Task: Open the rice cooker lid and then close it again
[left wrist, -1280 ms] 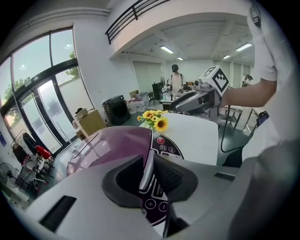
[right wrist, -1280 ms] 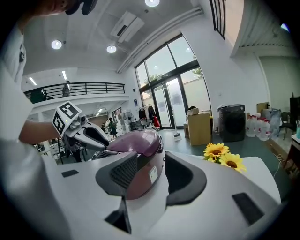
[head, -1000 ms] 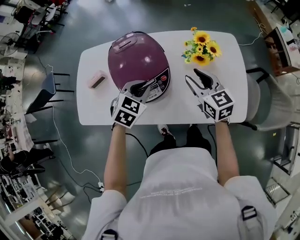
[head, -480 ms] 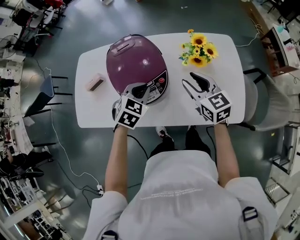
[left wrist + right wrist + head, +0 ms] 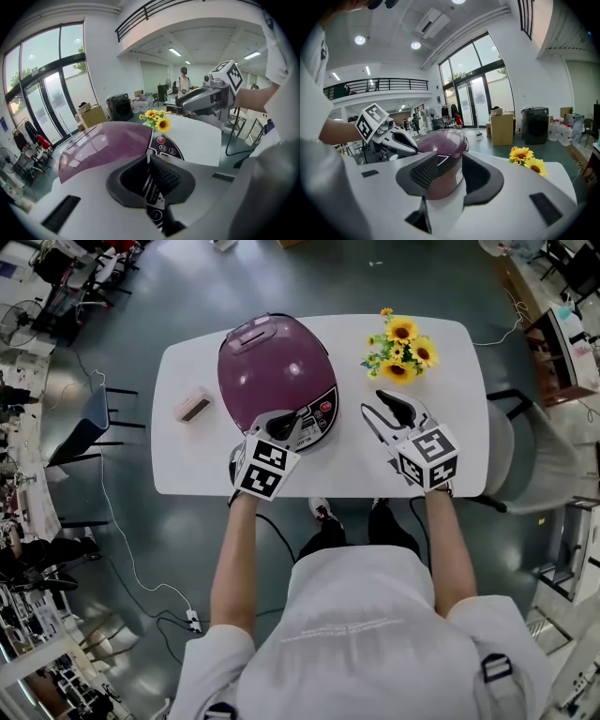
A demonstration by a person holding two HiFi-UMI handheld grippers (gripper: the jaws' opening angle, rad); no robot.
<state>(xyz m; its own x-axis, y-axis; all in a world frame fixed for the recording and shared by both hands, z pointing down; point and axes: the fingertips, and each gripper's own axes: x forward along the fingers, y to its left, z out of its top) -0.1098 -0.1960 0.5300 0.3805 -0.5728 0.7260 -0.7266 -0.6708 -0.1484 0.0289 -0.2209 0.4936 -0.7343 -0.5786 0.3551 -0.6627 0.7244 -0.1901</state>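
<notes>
Lid (image 5: 258, 357) down, the purple rice cooker (image 5: 281, 381) sits mid-way along the white table (image 5: 187, 465). We hold the left gripper (image 5: 292, 415) at the cooker's front edge, just above the control panel (image 5: 323, 407). Its jaws have just been closing and stand pressed together with nothing between them, likely so the blunt tip can push the lid's release. We hold the right gripper (image 5: 375, 404) half spread and empty over the table near the sunflowers (image 5: 401, 348), probably to stay clear of the lid's swing.
</notes>
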